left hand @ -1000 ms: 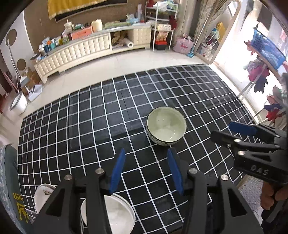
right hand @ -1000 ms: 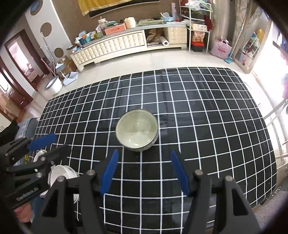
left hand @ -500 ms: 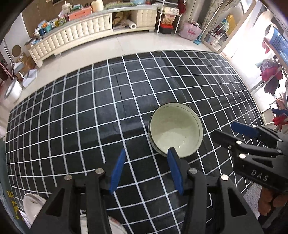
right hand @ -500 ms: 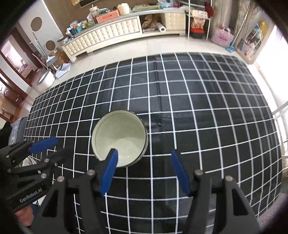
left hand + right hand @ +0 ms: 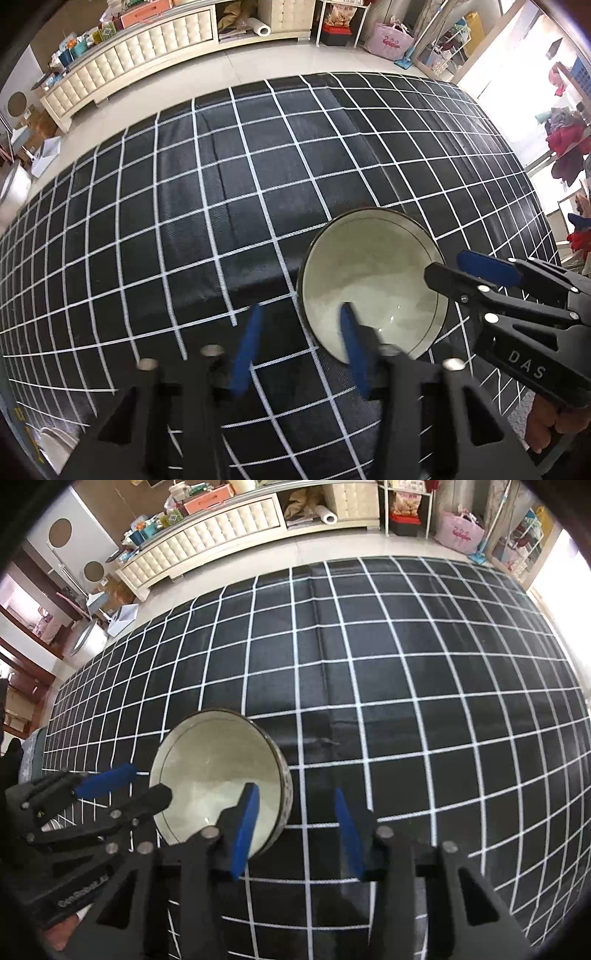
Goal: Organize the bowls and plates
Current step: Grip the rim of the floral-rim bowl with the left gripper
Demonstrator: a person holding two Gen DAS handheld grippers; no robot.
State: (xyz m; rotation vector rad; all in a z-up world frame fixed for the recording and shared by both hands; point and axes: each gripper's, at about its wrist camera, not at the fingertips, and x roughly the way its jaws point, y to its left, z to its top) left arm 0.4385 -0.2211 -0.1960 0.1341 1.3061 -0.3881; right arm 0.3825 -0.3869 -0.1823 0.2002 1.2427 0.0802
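A pale green bowl [image 5: 373,273] with a dark patterned outer wall [image 5: 286,794] stands upright on the black cloth with a white grid [image 5: 221,206]. My left gripper [image 5: 300,308] points steeply down over the bowl's left rim, one blue pad outside and one inside. Its jaws are closing, and the pads are still apart from the wall. My right gripper [image 5: 294,790] straddles the opposite rim the same way, with its jaws closing and a gap on both sides. Each gripper also shows in the other's view: the right gripper [image 5: 443,266] and the left gripper [image 5: 147,781].
The edge of a white dish [image 5: 48,437] shows at the cloth's near left corner. Beyond the cloth's far edge lie pale floor tiles and a long cream cabinet [image 5: 207,542]. A person's hand [image 5: 554,424] holds the right gripper's handle.
Both grippers have come down and closer to the bowl, which now fills more of each view. Each pair of jaws has narrowed, with one pad now inside the bowl.
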